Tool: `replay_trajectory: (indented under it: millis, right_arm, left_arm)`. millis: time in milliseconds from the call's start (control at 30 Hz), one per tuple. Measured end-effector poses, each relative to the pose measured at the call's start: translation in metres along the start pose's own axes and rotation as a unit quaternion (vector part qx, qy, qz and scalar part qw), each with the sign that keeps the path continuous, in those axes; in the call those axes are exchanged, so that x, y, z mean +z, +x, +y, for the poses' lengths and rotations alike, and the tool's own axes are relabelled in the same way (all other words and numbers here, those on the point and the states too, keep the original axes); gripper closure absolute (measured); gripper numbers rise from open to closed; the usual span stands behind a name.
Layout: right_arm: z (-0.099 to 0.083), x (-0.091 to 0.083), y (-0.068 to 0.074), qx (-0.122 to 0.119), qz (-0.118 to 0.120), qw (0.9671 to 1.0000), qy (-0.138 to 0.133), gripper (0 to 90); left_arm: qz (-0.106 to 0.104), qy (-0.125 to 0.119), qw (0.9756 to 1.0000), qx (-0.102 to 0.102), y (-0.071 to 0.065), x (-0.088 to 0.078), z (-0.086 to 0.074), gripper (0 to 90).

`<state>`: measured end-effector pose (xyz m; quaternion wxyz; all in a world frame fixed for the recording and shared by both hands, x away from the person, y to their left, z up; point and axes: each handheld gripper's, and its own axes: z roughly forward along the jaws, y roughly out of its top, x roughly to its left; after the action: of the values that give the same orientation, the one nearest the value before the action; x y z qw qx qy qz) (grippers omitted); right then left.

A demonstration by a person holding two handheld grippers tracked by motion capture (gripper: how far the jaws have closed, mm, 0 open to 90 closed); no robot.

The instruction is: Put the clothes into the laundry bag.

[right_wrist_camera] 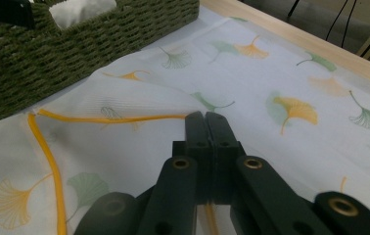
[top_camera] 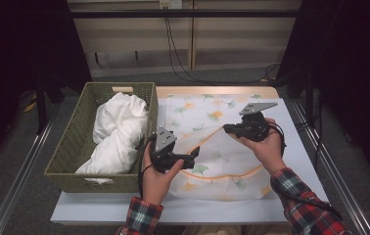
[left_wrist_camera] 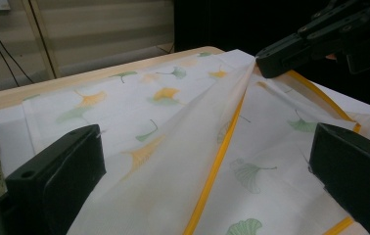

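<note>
A white cloth point(top_camera: 222, 161) printed with green and orange ginkgo leaves and edged in orange lies spread on the table. My right gripper point(top_camera: 228, 129) is shut on a corner of its orange edge and holds it a little above the table, so the cloth point(left_wrist_camera: 149, 112) rises in a ridge to that gripper's tip point(left_wrist_camera: 262, 63). In the right gripper view the jaws point(right_wrist_camera: 206, 120) are pressed together with the orange trim running under them. My left gripper point(top_camera: 194, 152) hovers at the cloth's left side, open point(left_wrist_camera: 205, 166), with the raised fold passing untouched between its jaws.
A green woven basket point(top_camera: 70, 147) stands at the table's left, close to the cloth, with a bundle of white fabric point(top_camera: 117, 129) inside. Its wall point(right_wrist_camera: 75, 44) is near the right gripper's far side. Light wood of the table edge point(top_camera: 212, 91) lies behind the cloth.
</note>
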<state>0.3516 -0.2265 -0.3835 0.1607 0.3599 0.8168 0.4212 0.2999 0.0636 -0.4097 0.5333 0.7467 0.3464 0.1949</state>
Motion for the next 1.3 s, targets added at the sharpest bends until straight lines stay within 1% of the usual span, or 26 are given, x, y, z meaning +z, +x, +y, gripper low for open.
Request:
replay_trajectory:
  millis: [33, 67, 100, 167, 200, 233, 333, 433, 467, 500, 533, 567, 700, 767, 900, 933, 967, 1000, 1067, 1133, 1167, 1200, 1233, 1300]
  right_arm:
    - [0.001, -0.002, -0.001, 0.003, -0.001, 1.0, -0.002, 89.4]
    - [0.002, -0.003, -0.001, 0.004, -0.003, 1.0, -0.003, 89.4]
    - [0.003, -0.005, -0.001, 0.005, -0.003, 1.0, -0.003, 89.4]
    - [0.005, -0.007, -0.003, 0.004, -0.006, 1.0, -0.006, 89.4]
    - [0.005, -0.008, -0.003, 0.005, -0.005, 1.0, -0.006, 89.4]
    - [0.006, -0.009, -0.004, 0.007, -0.008, 0.9999, -0.006, 89.4]
    - [0.009, -0.01, -0.004, 0.006, -0.011, 0.9999, -0.009, 89.4]
    - [0.012, -0.011, -0.004, 0.01, -0.011, 0.9998, -0.012, 89.4]
    - [0.013, -0.01, -0.004, 0.01, -0.009, 0.9998, -0.014, 89.4]
    - [0.015, -0.009, -0.003, 0.011, -0.009, 0.9998, -0.013, 89.4]
    - [0.016, -0.009, -0.003, 0.005, -0.008, 0.9999, -0.014, 89.4]
    - [0.018, -0.009, -0.002, 0.006, -0.01, 0.9998, -0.013, 89.4]
    - [0.023, -0.011, -0.001, 0.002, -0.01, 0.9998, -0.019, 89.4]
    - [0.026, -0.013, -0.003, 0.003, -0.013, 0.9997, -0.021, 89.4]
    - [0.031, -0.018, -0.006, 0.006, -0.012, 0.9996, -0.025, 89.4]
    - [0.032, -0.019, -0.006, 0.003, -0.01, 0.9996, -0.026, 89.4]
    - [0.033, -0.02, -0.006, 0.003, -0.013, 0.9996, -0.027, 89.4]
    - [0.034, -0.021, -0.007, 0.003, -0.012, 0.9995, -0.03, 89.4]
    - [0.036, -0.022, -0.008, 0.005, -0.015, 0.9994, -0.03, 89.4]
    - [0.038, -0.023, -0.009, 0.004, -0.014, 0.9994, -0.031, 89.4]
    - [0.039, -0.024, -0.009, 0.002, -0.014, 0.9994, -0.033, 89.4]
    - [0.04, -0.024, -0.009, 0.003, -0.016, 0.9993, -0.035, 89.4]
    - [0.041, -0.026, -0.009, 0.002, -0.017, 0.9991, -0.039, 89.4]
    - [0.044, -0.029, -0.01, 0.008, -0.016, 0.9987, -0.048, 89.4]
  left_arm:
    - [-0.001, -0.002, 1.0, -0.004, -0.001, 0.001, 0.0, 0.1]
    - [0.002, 0.003, 1.0, 0.002, -0.001, 0.001, 0.001, 0.0]
    - [-0.001, -0.003, 1.0, 0.002, -0.001, 0.002, 0.001, 0.0]
    - [-0.005, -0.001, 1.0, 0.004, -0.001, 0.004, 0.002, 0.0]
    - [-0.001, -0.002, 1.0, -0.003, -0.003, 0.005, 0.002, 0.0]
    - [-0.001, -0.001, 1.0, 0.003, -0.002, 0.005, 0.002, 0.0]
    - [-0.005, 0.003, 1.0, 0.001, -0.002, 0.006, 0.001, 0.0]
    - [-0.003, 0.003, 1.0, 0.0, -0.002, 0.007, 0.001, 0.0]
    - [-0.006, -0.002, 1.0, 0.0, -0.002, 0.007, 0.002, 0.0]
    - [-0.006, 0.001, 1.0, 0.004, -0.002, 0.006, 0.002, 0.0]
    - [-0.002, 0.002, 1.0, 0.004, -0.002, 0.006, 0.003, 0.0]
    - [-0.001, 0.0, 1.0, 0.003, -0.002, 0.006, 0.003, 0.0]
    - [-0.006, -0.001, 1.0, 0.002, -0.002, 0.008, 0.004, 0.0]
    - [-0.003, 0.001, 1.0, 0.001, -0.003, 0.009, 0.005, 0.0]
    - [-0.013, -0.004, 0.9999, 0.001, -0.006, 0.013, 0.008, 0.0]
    - [-0.014, -0.004, 0.9999, 0.004, -0.006, 0.014, 0.009, 0.0]
    - [-0.011, -0.002, 0.9999, 0.007, -0.007, 0.014, 0.01, 0.0]
    - [-0.015, 0.0, 0.9998, 0.011, -0.007, 0.015, 0.01, 0.0]
    - [-0.01, 0.002, 0.9999, 0.005, -0.008, 0.015, 0.009, 0.0]
    - [-0.014, 0.003, 0.9998, 0.011, -0.007, 0.016, 0.008, 0.0]
    - [-0.008, 0.005, 0.9999, 0.007, -0.008, 0.016, 0.009, 0.0]
    - [-0.014, 0.004, 0.9998, 0.012, -0.007, 0.017, 0.009, 0.0]
    - [-0.016, 0.002, 0.9998, 0.012, -0.007, 0.017, 0.009, 0.0]
    - [-0.013, 0.003, 0.9999, 0.011, -0.007, 0.018, 0.009, 0.0]
